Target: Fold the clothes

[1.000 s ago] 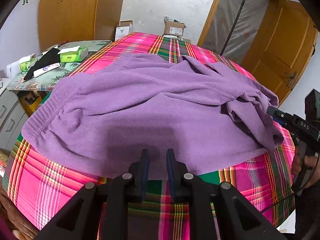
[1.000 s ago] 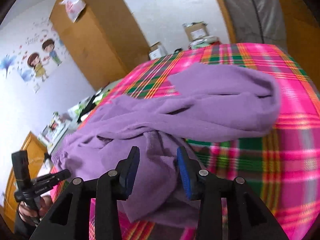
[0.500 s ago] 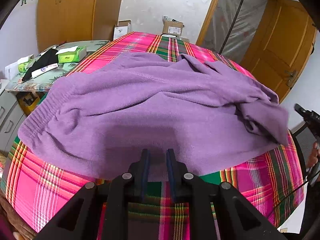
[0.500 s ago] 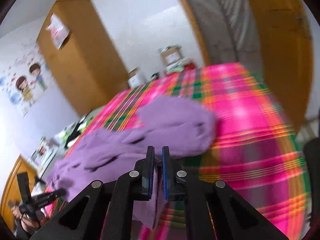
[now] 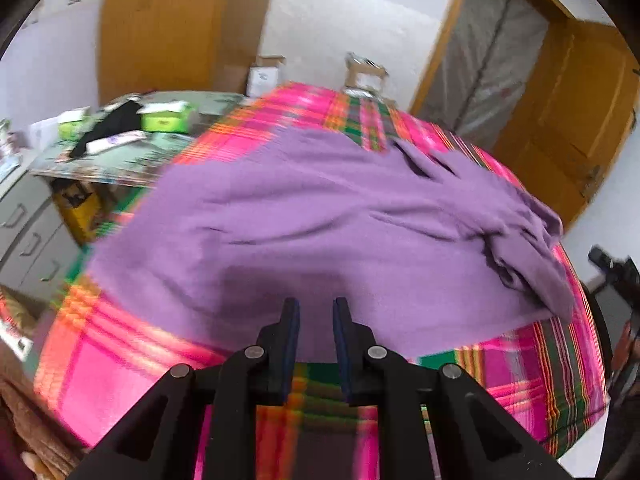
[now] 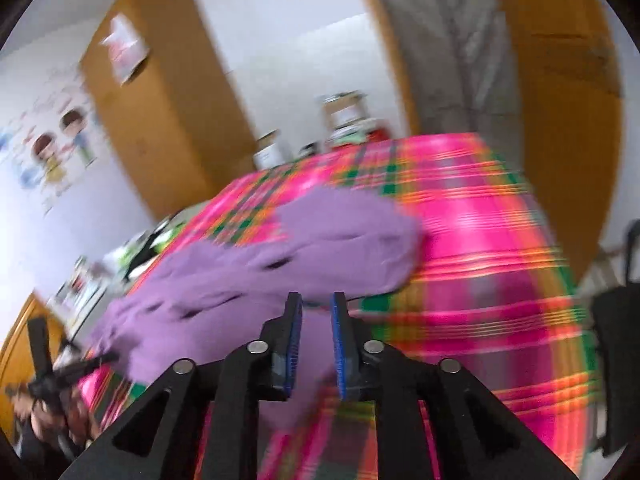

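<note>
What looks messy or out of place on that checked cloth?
The purple garment lies mostly flat, but its right end is bunched into a crumpled heap near the plaid cloth's edge.

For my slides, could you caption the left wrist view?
Left gripper, jaws apart, above purple garment on plaid cloth.

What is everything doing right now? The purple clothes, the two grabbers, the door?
Purple garment: spread on the plaid cloth, rumpled at its right end, not yet folded.
Left gripper: open a little, empty, at the garment's near edge.
Right gripper: open a little, nothing clamped between its fingers.
Plaid cloth: laid over the table.
Wooden door: standing open.
</note>
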`<control>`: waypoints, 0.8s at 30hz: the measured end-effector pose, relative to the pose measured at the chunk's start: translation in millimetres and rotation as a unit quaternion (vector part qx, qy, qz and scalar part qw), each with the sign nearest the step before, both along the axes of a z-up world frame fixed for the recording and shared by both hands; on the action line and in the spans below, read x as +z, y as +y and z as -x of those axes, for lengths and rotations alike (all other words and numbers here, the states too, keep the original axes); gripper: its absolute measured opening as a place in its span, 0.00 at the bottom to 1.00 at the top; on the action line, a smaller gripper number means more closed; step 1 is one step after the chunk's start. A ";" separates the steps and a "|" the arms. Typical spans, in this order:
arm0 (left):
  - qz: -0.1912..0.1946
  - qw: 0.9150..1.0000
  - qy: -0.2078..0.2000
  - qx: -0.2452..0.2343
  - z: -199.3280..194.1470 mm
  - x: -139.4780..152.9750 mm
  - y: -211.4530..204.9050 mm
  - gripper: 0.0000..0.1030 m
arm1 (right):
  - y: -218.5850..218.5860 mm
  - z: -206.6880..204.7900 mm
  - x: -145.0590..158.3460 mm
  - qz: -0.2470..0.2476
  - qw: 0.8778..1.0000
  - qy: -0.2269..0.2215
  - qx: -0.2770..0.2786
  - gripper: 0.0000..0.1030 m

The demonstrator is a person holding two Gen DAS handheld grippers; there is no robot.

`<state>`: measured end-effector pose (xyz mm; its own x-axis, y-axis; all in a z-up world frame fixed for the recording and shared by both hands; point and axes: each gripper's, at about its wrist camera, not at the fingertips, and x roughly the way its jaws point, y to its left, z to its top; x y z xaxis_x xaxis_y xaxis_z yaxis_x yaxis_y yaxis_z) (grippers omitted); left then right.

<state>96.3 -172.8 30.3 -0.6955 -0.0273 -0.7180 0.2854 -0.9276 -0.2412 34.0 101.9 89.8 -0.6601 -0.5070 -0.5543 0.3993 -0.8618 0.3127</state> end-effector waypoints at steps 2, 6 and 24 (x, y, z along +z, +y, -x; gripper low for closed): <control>-0.008 1.000 0.002 0.029 -9.7 -0.3 -18.4 0.19 | -27.2 -2.8 -4.9 -0.003 0.999 0.000 0.039 0.24; -0.024 0.996 0.006 0.086 -29.0 -0.7 -55.1 0.27 | -78.0 -6.6 -13.3 -0.010 0.994 -0.001 0.112 0.25; -0.096 0.985 0.023 0.142 -29.1 -20.4 -113.9 0.33 | -246.4 90.6 23.9 -0.051 0.956 0.037 0.287 0.37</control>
